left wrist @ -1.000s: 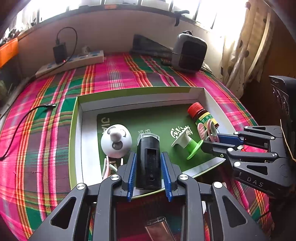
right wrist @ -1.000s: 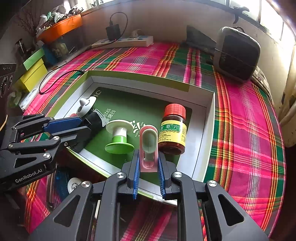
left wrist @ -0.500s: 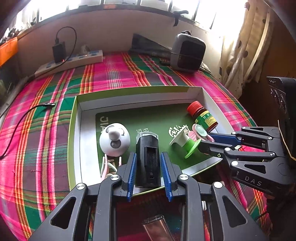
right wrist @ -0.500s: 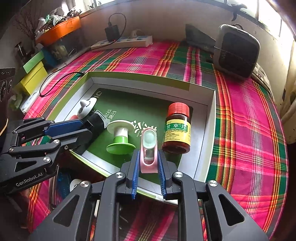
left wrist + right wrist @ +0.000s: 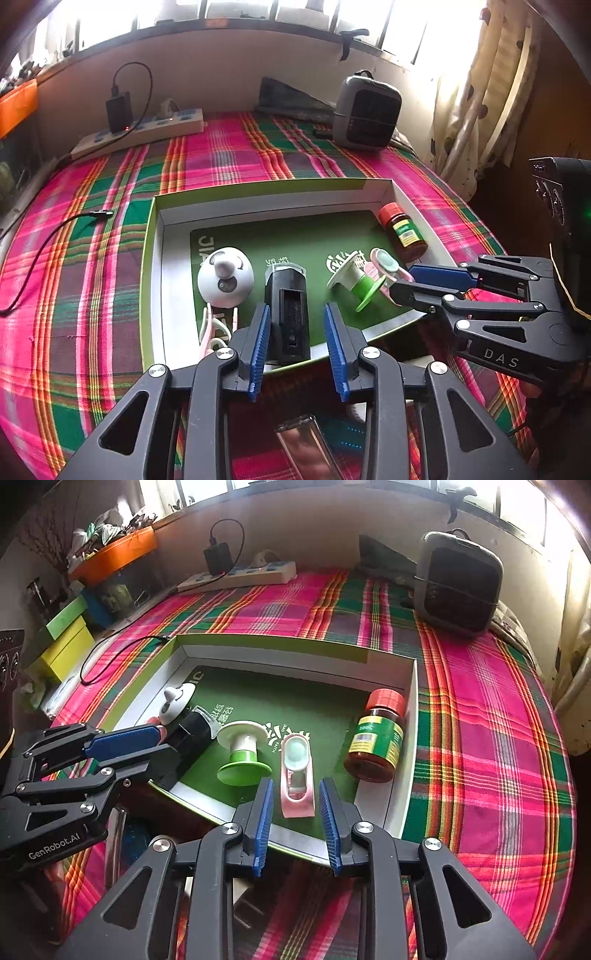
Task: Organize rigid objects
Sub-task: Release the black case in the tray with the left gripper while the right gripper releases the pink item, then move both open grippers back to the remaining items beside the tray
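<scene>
left gripper [image 5: 298, 347] opening, right gripper [image 5: 295, 823] opening

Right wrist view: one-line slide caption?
Right claw opening around a pink case lying in the green box, between a spool and a red-capped bottle.

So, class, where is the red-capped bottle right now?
The red-capped bottle stands in the tray's right corner, beside the pink case.

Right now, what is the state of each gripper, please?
Left gripper: opening, black block between jaws, released.
Right gripper: opening, pink case between jaws, released.
</scene>
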A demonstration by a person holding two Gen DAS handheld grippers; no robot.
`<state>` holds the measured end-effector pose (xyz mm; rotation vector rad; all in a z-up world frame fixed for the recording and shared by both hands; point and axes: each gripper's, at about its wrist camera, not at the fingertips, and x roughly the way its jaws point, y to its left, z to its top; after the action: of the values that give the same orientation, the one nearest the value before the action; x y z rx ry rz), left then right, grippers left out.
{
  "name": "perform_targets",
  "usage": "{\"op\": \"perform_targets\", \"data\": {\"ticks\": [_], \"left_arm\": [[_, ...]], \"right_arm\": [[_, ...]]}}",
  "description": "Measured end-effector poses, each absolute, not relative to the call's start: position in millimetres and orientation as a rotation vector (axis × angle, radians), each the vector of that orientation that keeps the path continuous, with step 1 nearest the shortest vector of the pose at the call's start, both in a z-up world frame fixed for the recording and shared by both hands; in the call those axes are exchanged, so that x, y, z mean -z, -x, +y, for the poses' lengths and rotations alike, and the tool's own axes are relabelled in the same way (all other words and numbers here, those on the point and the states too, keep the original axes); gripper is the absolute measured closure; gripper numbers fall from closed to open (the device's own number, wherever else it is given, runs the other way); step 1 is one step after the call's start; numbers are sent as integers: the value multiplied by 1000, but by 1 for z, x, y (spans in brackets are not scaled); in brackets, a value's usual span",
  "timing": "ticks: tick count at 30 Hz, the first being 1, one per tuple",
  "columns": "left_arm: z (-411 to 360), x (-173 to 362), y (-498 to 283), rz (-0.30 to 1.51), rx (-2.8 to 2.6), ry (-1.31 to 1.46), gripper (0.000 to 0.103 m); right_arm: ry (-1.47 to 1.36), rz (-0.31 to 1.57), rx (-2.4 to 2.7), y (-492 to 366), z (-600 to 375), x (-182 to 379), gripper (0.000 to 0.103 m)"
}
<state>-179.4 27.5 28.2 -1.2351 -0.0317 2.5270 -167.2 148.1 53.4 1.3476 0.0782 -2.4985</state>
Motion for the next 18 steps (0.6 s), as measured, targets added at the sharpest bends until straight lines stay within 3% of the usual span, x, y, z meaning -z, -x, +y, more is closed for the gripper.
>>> {"op": "perform_targets", "data": {"ticks": [18], "left_arm": [[26,-42,158,-22,-2558,1202,69]], "right_arm": [[-1285,57,2541,147,148,-65,76]]}}
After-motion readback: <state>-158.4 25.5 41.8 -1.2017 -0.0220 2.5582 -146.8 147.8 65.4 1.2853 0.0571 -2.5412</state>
